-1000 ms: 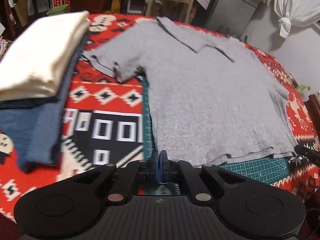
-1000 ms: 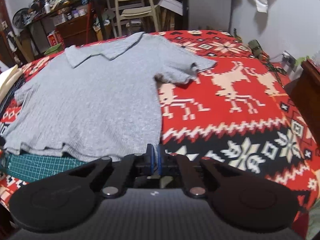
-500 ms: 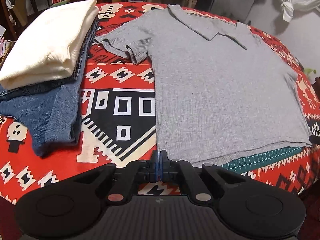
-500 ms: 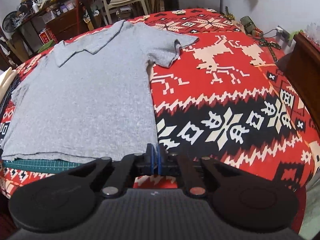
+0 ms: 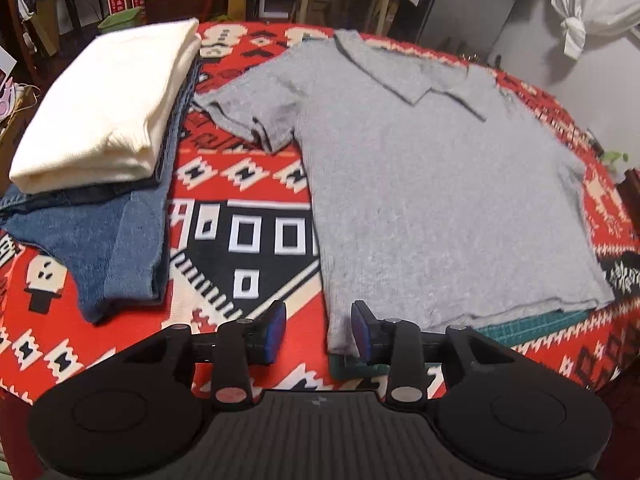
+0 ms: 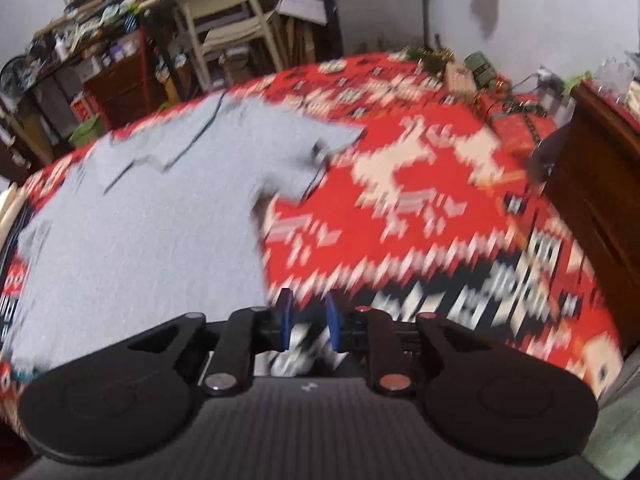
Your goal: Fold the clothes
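Note:
A grey collared short-sleeved shirt [image 5: 432, 184] lies flat on the red patterned cloth [image 5: 240, 200], collar away from me. My left gripper [image 5: 318, 332] is open just in front of the shirt's near left hem corner, its blue pads [image 5: 362, 330] holding nothing. In the blurred right wrist view the same shirt [image 6: 140, 232] spreads to the left. My right gripper [image 6: 307, 320] is open beside the shirt's near right hem corner, over the cloth [image 6: 420, 220], with nothing between its fingers.
A stack of folded clothes sits at the left: a cream garment [image 5: 108, 104] on top of folded blue denim [image 5: 104, 248]. A green cutting mat [image 5: 520, 324] peeks out under the hem. A dark wooden cabinet [image 6: 600, 184] stands at the right; a chair [image 6: 224, 20] and cluttered shelves stand behind.
Both grippers were shut and have opened. Each has moved back toward its hem corner; the right wrist view is now motion-blurred.

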`<state>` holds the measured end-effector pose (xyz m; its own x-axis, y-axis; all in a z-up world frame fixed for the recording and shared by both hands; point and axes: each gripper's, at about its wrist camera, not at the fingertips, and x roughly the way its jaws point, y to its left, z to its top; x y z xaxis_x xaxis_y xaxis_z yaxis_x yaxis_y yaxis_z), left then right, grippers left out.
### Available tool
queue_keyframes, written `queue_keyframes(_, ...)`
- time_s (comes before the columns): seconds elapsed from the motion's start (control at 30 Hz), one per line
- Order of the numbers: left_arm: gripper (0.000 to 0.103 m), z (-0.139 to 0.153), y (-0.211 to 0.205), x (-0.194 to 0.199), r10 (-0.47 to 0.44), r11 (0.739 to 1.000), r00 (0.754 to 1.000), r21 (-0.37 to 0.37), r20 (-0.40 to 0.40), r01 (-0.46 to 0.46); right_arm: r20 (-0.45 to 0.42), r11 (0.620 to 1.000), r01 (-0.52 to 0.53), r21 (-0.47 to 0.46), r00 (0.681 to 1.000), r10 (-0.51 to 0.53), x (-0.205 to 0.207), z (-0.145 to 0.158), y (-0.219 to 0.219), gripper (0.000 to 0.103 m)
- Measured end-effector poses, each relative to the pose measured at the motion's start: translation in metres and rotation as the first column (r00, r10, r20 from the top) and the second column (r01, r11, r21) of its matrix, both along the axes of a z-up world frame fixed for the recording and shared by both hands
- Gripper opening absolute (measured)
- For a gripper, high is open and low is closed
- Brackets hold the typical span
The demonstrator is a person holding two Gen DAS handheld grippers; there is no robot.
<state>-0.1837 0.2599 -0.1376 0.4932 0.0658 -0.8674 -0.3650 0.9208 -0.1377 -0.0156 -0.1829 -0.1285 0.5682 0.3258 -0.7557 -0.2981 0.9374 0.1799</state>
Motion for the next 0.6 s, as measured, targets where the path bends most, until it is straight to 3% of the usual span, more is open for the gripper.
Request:
queue_keyframes(0.2, 0.038, 0.004, 0.006, 0.015, 0.032, 0.999, 0.999, 0.018, -0.001, -0.032, 0.070, 1.000, -0.006, -0.006, 0.998, 0.006, 0.075, 0.003, -0.001, 0.020)
queue_keyframes(0.4, 0.038, 0.003, 0.007, 0.030, 0.054, 0.997, 0.998, 0.048, -0.016, -0.054, 0.097, 0.998, -0.043, -0.046, 0.994, 0.047, 0.152, -0.015, 0.012, 0.021)
queue_keyframes(0.6, 0.038, 0.004, 0.009, 0.047, 0.068, 0.996, 0.997, 0.065, -0.048, -0.064, 0.079, 0.994, -0.078, -0.074, 0.993, 0.084, 0.192, -0.039, 0.027, 0.027)
